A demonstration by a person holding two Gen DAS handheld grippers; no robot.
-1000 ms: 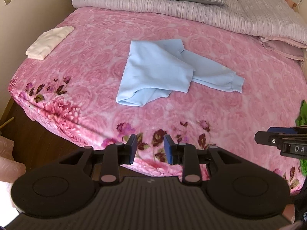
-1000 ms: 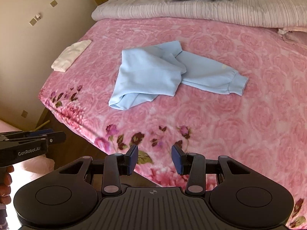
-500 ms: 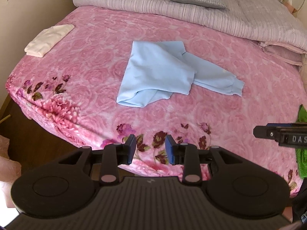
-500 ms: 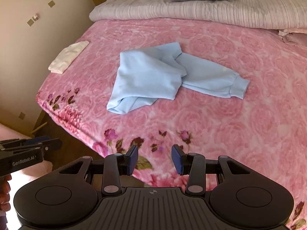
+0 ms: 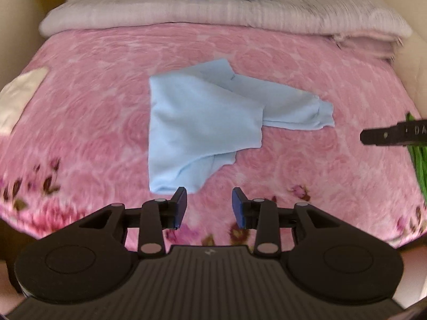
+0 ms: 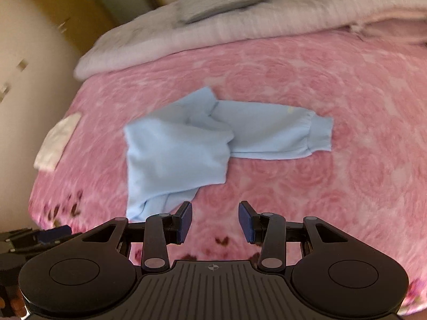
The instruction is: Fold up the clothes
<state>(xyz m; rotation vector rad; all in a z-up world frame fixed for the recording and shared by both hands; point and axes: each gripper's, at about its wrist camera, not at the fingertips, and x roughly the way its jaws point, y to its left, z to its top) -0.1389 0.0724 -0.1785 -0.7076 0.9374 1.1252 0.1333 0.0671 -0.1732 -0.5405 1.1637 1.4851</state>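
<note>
Hand-held grippers left (image 5: pixel 209 208), right (image 6: pixel 215 222): jaws apart, empty | blue garment (image 5: pixel 202 128) just ahead

Pink rose-patterned bed (image 5: pixel 106 122) beside cream wall (image 6: pixel 24 61).

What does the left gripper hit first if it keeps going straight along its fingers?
Probably the near hem of the crumpled light-blue sweatshirt, just ahead of the open left gripper. Pink floral blanket lies beneath; depth is unclear.
</note>
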